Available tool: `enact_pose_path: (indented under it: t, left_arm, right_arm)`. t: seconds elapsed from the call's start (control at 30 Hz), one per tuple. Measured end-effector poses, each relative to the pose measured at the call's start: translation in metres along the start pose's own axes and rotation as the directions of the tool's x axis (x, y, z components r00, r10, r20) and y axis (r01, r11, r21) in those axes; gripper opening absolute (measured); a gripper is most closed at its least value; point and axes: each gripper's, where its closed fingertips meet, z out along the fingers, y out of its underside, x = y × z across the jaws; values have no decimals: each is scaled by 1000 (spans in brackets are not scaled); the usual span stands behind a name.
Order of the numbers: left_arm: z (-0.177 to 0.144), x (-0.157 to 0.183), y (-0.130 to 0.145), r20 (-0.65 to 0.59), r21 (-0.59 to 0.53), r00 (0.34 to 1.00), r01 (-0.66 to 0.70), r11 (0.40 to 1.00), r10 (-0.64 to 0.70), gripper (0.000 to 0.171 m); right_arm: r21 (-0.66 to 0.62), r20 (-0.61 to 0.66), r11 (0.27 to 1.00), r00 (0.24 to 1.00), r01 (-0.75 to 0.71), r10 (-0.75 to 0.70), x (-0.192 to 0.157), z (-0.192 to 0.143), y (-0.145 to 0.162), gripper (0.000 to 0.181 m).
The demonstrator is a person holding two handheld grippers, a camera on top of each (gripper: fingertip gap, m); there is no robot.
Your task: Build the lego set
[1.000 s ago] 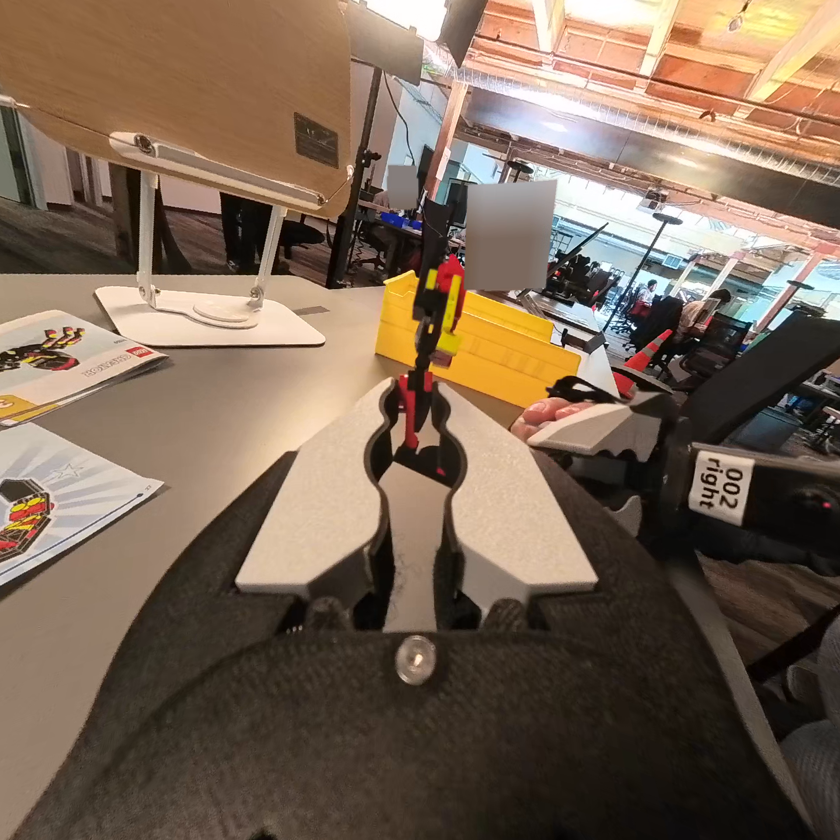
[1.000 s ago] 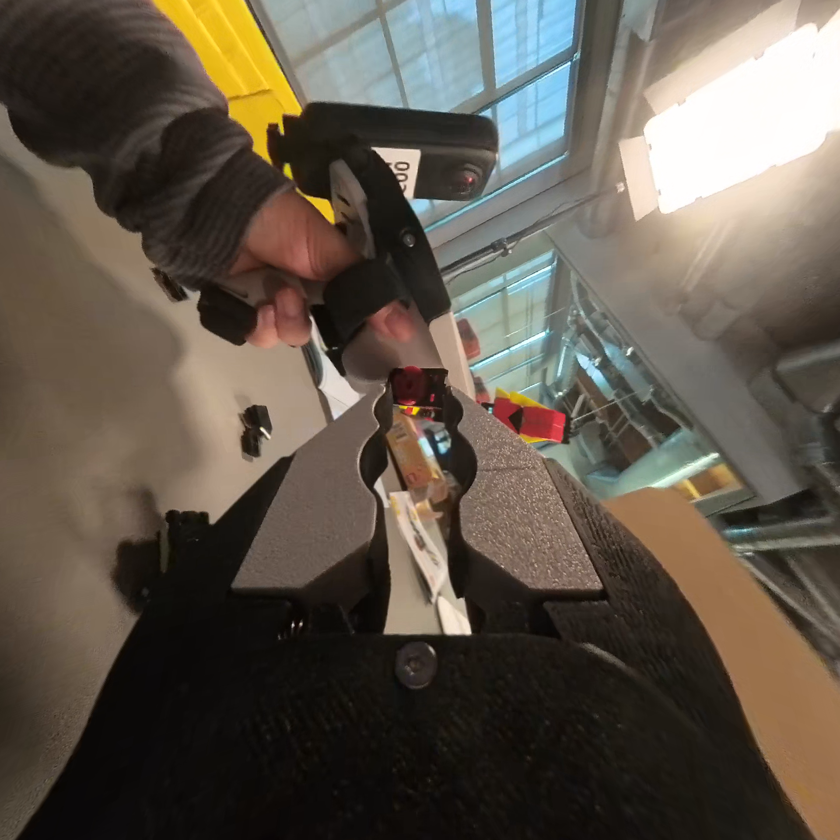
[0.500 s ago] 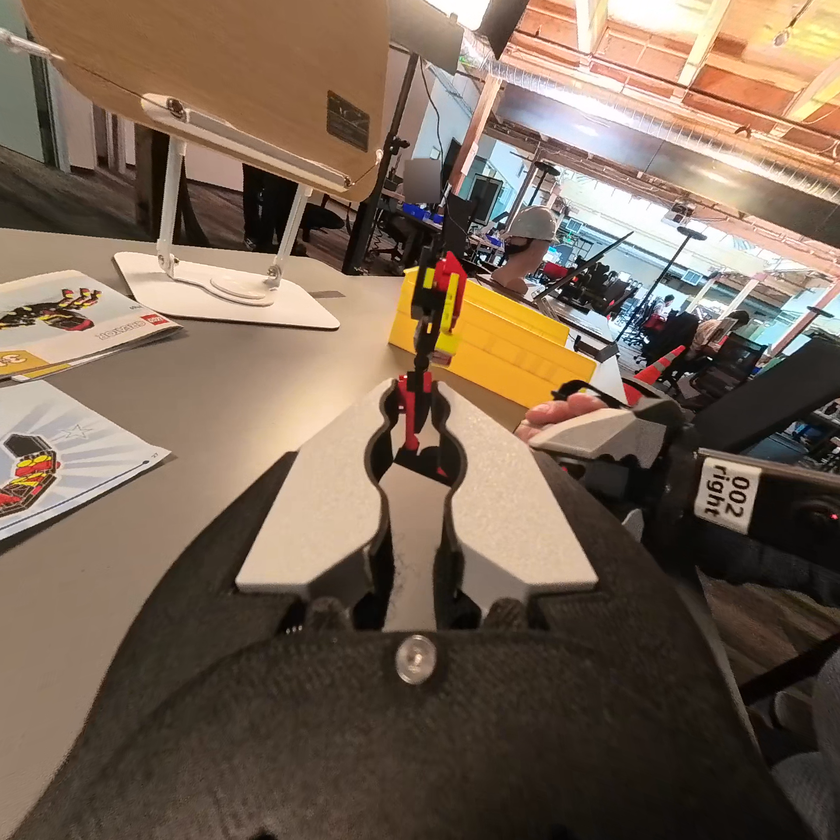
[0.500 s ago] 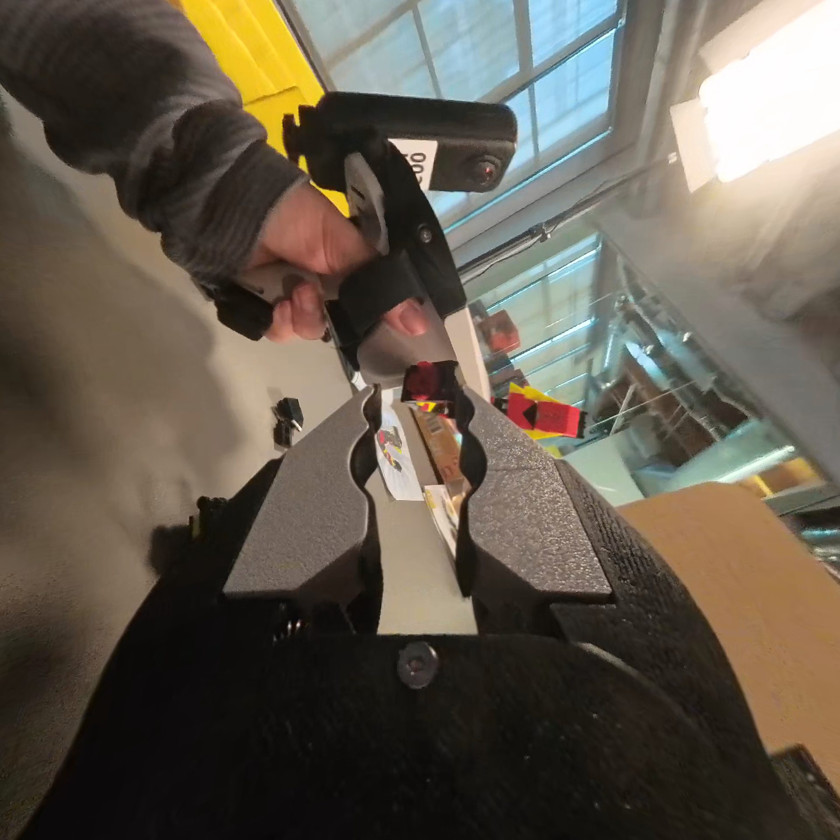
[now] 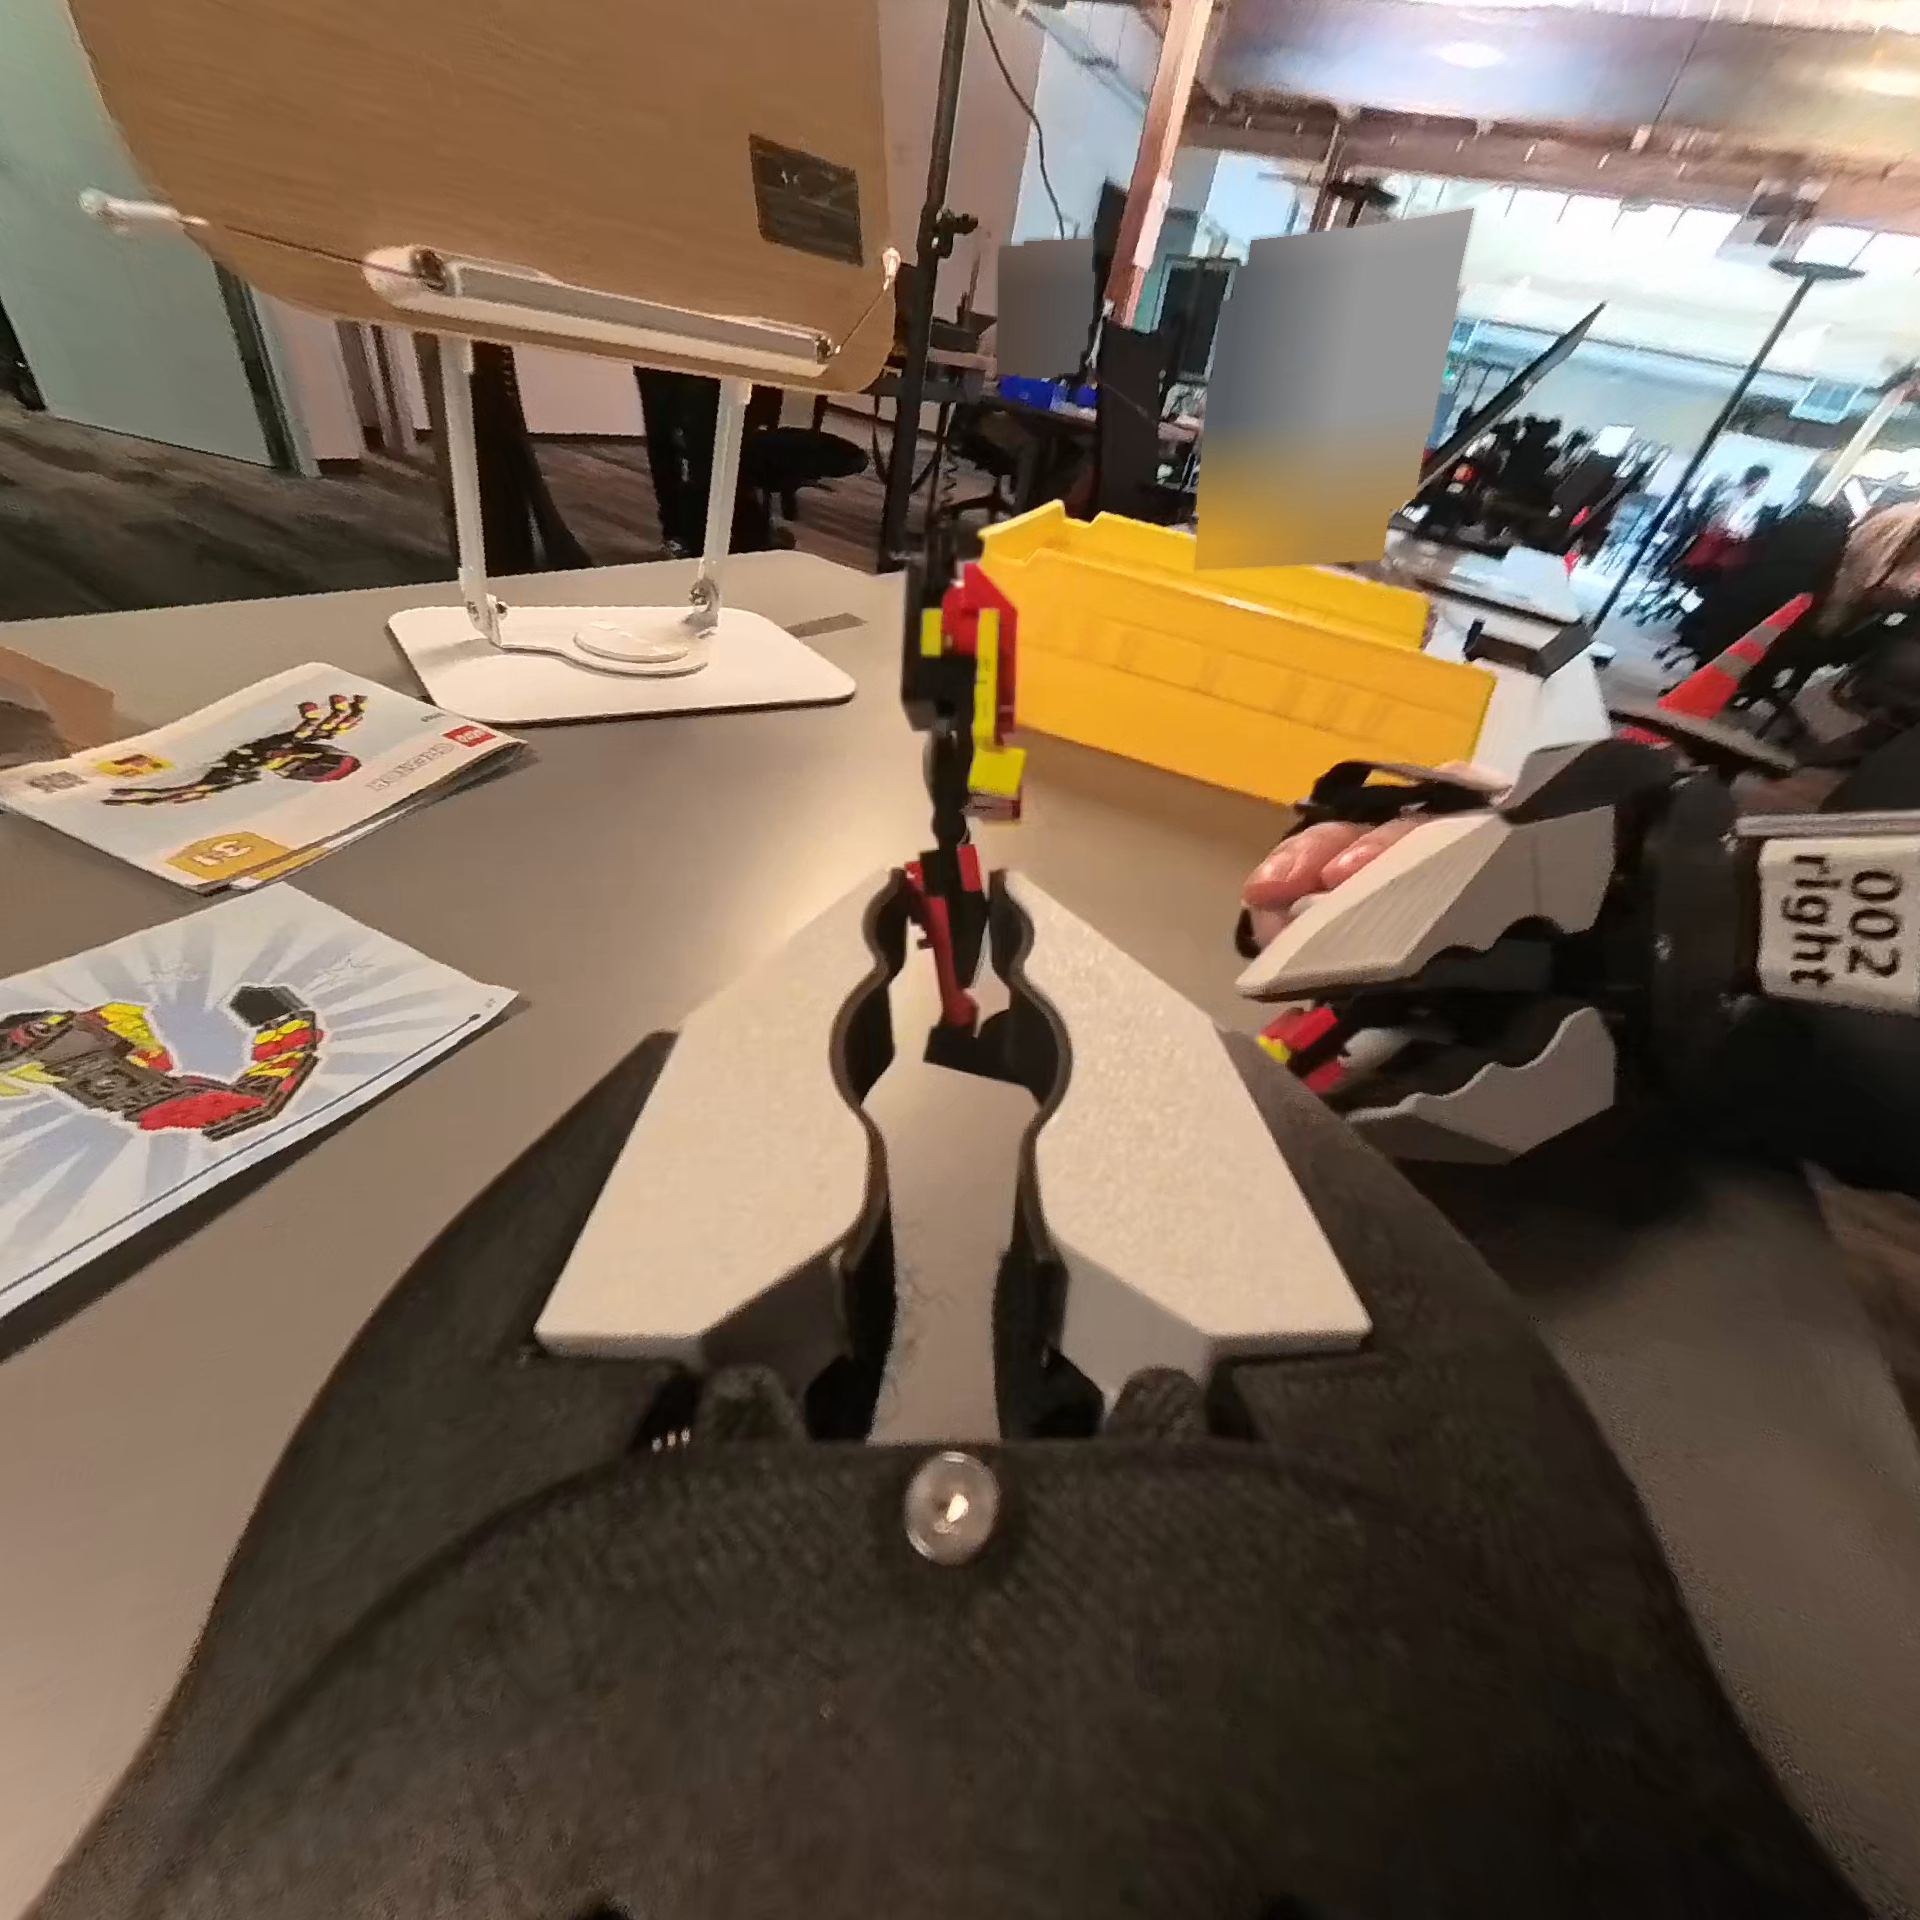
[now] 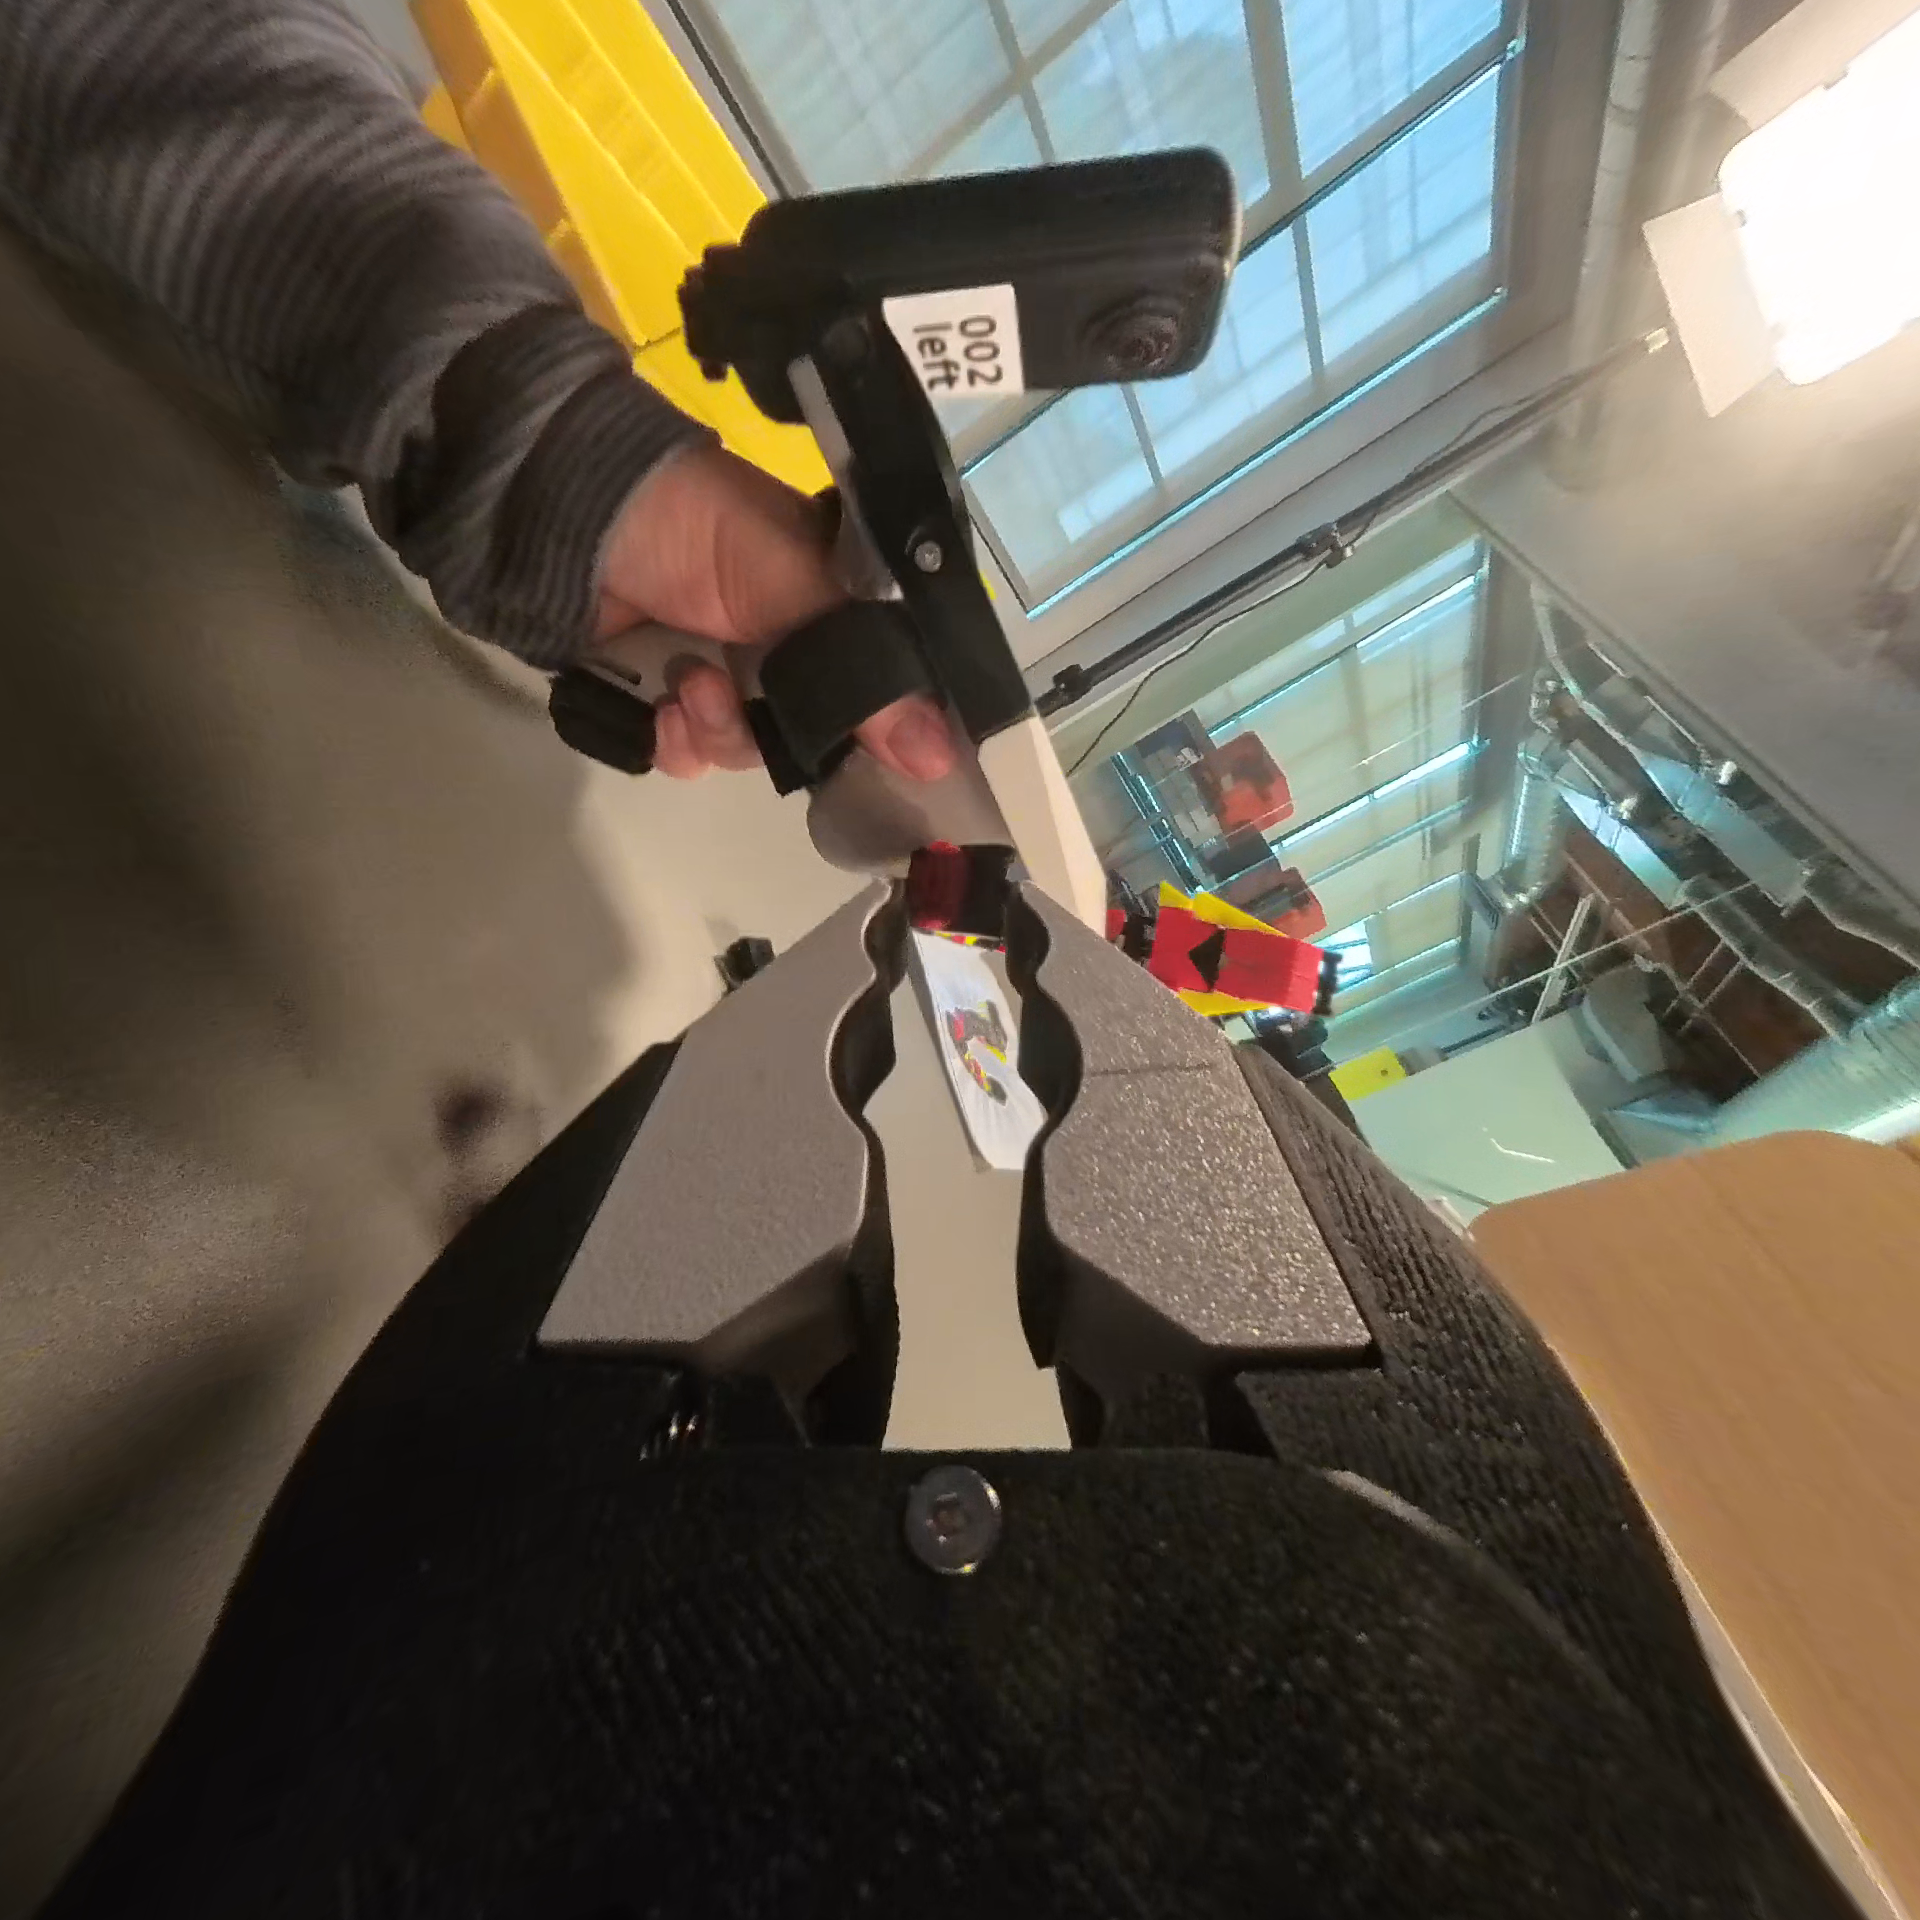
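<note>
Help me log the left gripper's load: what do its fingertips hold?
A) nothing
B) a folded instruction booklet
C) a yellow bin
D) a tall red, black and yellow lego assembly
D: the left gripper pinches the lower end of the lego assembly, which stands upright above its fingertips.

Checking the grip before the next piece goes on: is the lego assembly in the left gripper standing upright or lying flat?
Upright. The lego assembly rises roughly vertically from the left gripper, whose fingertips pinch its lower red-and-black end, above the table.
</note>
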Motion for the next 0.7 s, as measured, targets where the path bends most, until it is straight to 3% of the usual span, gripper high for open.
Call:
enact_pose_path:
  t: [0.1,0.27,0.53,0.6,0.7]
  left_arm:
    - [-1,-4,4,14,-20,1000,-19,1000,19,14]
    - [-3,-9,6,11,-41,1000,11,999,-11,27]
    - [0,-2,14,-62,-83,997,35,996,-40,33]
    - [0,8,14,-123,-76,992,-11,997,1,41]
    - [-6,24,15,-231,-36,952,-215,976,201,36]
  right_arm:
    - [-12,6,1000,1000,5,-5,-3,1,5,16]
    - [22,28,993,993,-117,117,4,-2,3,15]
    - [-40,41,988,988,-150,152,12,-6,22,10]
    - [-35,66,982,980,-187,189,11,-7,22,10]
    - [-28,144,964,953,-265,266,4,-10,21,10]
